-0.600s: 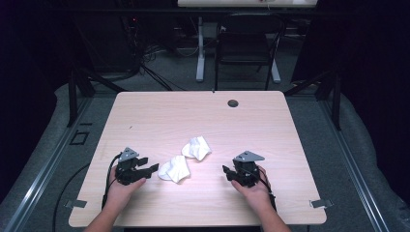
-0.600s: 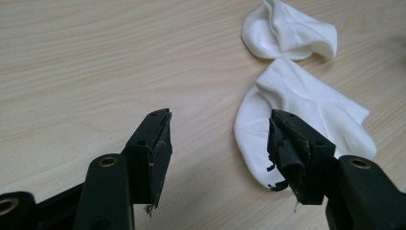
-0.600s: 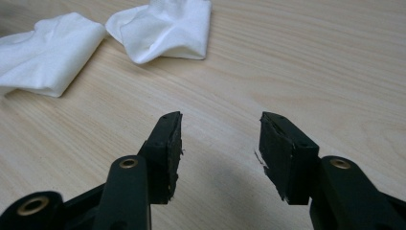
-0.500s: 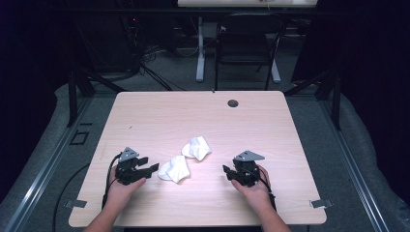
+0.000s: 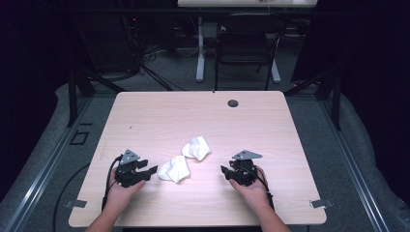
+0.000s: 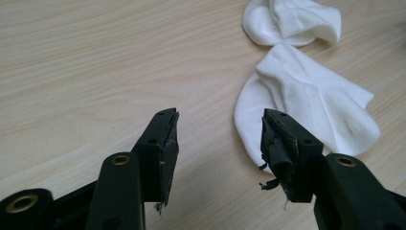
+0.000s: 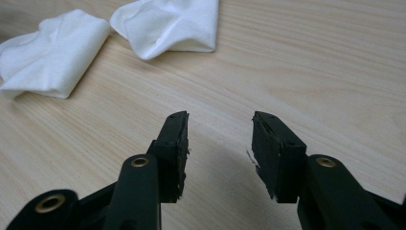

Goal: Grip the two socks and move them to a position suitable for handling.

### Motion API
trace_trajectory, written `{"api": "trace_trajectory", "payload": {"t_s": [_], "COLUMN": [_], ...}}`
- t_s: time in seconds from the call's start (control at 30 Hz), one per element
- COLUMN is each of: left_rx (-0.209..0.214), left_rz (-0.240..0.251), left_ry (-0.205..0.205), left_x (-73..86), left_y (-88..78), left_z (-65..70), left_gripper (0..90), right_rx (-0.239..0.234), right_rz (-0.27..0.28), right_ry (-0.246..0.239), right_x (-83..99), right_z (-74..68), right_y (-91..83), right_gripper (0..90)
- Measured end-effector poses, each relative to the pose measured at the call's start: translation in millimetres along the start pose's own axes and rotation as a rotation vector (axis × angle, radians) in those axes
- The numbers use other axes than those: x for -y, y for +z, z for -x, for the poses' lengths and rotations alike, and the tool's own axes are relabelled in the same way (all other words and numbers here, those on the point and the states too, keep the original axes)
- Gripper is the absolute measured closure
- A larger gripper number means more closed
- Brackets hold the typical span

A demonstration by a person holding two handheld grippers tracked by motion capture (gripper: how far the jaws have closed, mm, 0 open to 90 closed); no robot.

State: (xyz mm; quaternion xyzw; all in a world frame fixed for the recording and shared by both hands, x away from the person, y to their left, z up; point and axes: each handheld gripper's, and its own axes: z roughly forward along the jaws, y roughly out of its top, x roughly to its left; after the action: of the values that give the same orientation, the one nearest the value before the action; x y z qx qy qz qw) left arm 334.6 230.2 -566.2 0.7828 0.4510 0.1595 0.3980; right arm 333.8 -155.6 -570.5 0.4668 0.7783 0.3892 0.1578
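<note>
Resting low on the pale wooden table, lower left of the high view: left black two-jaw gripper, jaws standing wide, gripping nothing. Pointing toward the nearer crumpled white fabric sock, lying just beside the jaw tips at lower centre of that view. In the left gripper view, that nearer sock sitting right of centre, its edge passing behind the right-hand jaw; contact not determinable. Second crumpled white sock lying just above and right of the first, close beside it; touching or not, not determinable.

Resting at lower right of the high view: right black two-jaw gripper, jaws also spread wide and empty, well apart from both socks. In the right gripper view, both socks appearing at upper left, bare tabletop showing between the jaws.

Hazards, judged from this layout:
- Closing the left jaws too shallowly: pinching a single fabric layer, letting the sock unfold or slip.
- Pushing forward before closing: sliding the nearer sock into the second one, bunching both.
- Closing over both socks: lifting two instead of one.
- Frayed pad edges snagging the knit.
</note>
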Motion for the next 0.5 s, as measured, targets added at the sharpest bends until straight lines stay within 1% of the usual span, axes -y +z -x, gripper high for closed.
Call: {"api": "trace_trajectory", "payload": {"t_s": [0.03,0.1,0.2,0.23,0.4,0.47,0.5], "left_rx": [-0.001,0.012,0.048,0.059,0.065,0.076,0.073], "left_rz": [-0.002,0.013,0.026,0.024,0.017,0.0,0.003], "left_ry": [-0.001,-0.003,-0.009,-0.004,0.012,0.011,0.007], "left_x": [0.0,0.4,-0.5,-0.9,-1.2,-1.4,-0.8], "left_y": [-0.5,-0.7,-0.9,-0.7,5.6,8.5,10.5], "left_z": [0.7,2.2,6.1,7.4,14.3,16.2,17.9], "left_gripper": [49.1,51.0,55.8,57.6,63.1,65.9,66.8], "right_rx": [0.002,-0.001,0.002,0.0,-0.006,-0.005,-0.007], "right_rz": [-0.002,-0.003,-0.001,-0.006,-0.006,-0.003,0.001], "right_ry": [-0.002,-0.009,-0.024,-0.028,-0.036,-0.028,-0.023], "right_x": [0.0,0.2,0.0,-0.4,-1.3,-1.5,-1.5], "right_z": [-1.2,-3.5,-7.2,-8.2,-8.7,-8.7,-8.6], "right_y": [-0.2,0.2,1.4,1.5,3.6,3.2,3.2], "right_gripper": [57.9,58.7,60.5,61.5,65.0,65.7,65.8]}}
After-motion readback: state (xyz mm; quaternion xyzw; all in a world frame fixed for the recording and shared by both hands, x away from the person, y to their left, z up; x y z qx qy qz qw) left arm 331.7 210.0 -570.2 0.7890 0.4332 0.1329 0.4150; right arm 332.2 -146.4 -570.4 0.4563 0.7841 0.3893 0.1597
